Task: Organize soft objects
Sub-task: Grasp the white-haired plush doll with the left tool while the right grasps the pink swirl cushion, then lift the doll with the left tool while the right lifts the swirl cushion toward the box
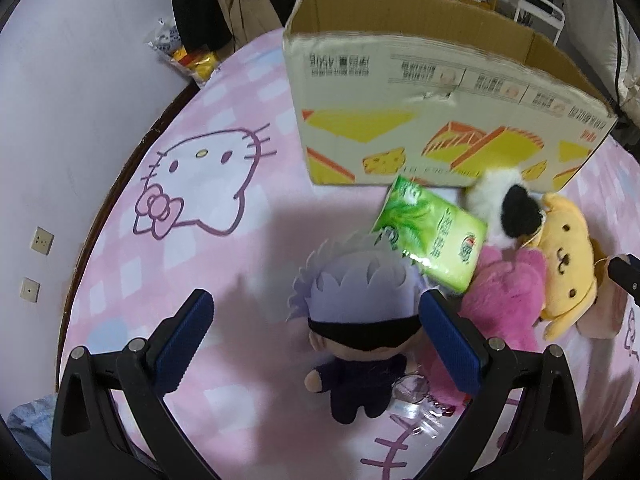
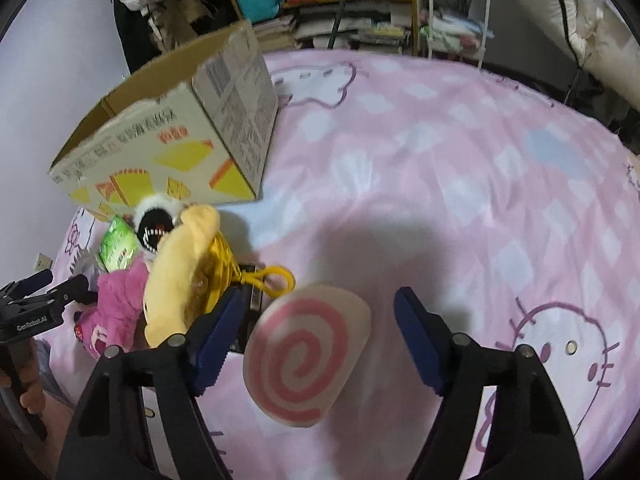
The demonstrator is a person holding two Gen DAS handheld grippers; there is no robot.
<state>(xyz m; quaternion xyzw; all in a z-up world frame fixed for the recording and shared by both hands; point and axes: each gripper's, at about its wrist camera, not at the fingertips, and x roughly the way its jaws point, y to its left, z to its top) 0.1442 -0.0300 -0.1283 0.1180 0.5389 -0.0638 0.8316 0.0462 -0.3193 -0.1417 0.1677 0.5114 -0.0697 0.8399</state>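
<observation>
My left gripper (image 1: pixel 316 332) is open above a plush doll with lilac hair and a black blindfold (image 1: pixel 354 320) that lies between its blue pads. Beside it lie a green tissue pack (image 1: pixel 432 234), a pink plush (image 1: pixel 504 304), a yellow plush (image 1: pixel 564 264) and a white-and-black plush (image 1: pixel 508 208). My right gripper (image 2: pixel 320 340) is open around a round white cushion with a pink swirl (image 2: pixel 306 356). The open cardboard box (image 1: pixel 420 112) stands on the bed behind the toys; it also shows in the right wrist view (image 2: pixel 180 132).
The bed has a pink checked Hello Kitty sheet (image 2: pixel 440 160). A wall runs along the left (image 1: pixel 60 120). Cluttered shelves (image 2: pixel 340 8) and a white rack (image 2: pixel 456 12) stand beyond the bed. A yellow cord with a clip (image 2: pixel 276 278) lies by the yellow plush.
</observation>
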